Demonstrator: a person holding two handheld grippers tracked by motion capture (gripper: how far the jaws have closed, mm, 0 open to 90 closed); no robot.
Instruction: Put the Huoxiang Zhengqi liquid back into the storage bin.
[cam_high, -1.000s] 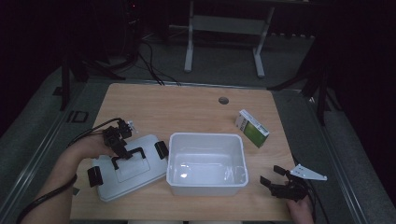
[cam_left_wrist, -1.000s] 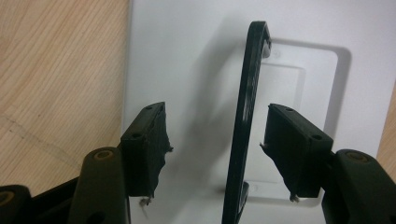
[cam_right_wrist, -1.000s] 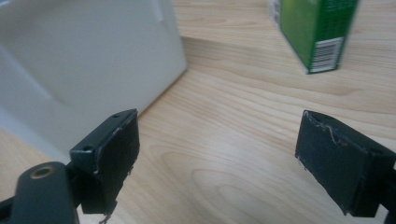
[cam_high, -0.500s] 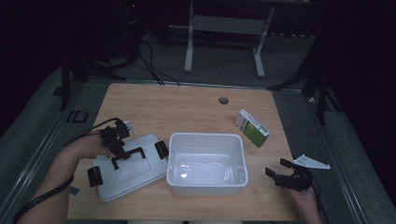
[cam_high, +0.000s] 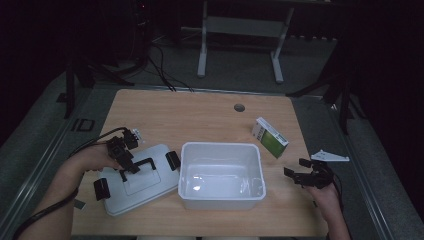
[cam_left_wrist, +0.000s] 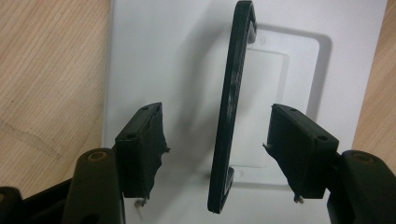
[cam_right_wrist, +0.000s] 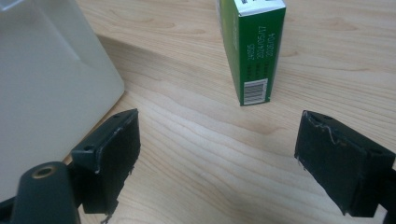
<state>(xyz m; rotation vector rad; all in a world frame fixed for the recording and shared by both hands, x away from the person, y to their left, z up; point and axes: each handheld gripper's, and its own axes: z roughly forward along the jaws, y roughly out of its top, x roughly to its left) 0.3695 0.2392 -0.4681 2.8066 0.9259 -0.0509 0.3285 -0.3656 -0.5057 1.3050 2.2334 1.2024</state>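
Green box (cam_right_wrist: 252, 46) | top cut off | right gripper (cam_right_wrist: 219, 158) open, apart

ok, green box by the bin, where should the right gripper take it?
Probably across the two broad faces of the green box. It stands on a long edge with its narrow barcode end toward the right gripper, whose jaws stand open. Come in level from that end, clear of the white bin on one side.

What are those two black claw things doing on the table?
A person holds one in each hand. The left gripper hangs open over the white lid, its jaws on either side of the lid's black handle, not squeezing it. The right gripper is open, facing the green box beside the white tub.
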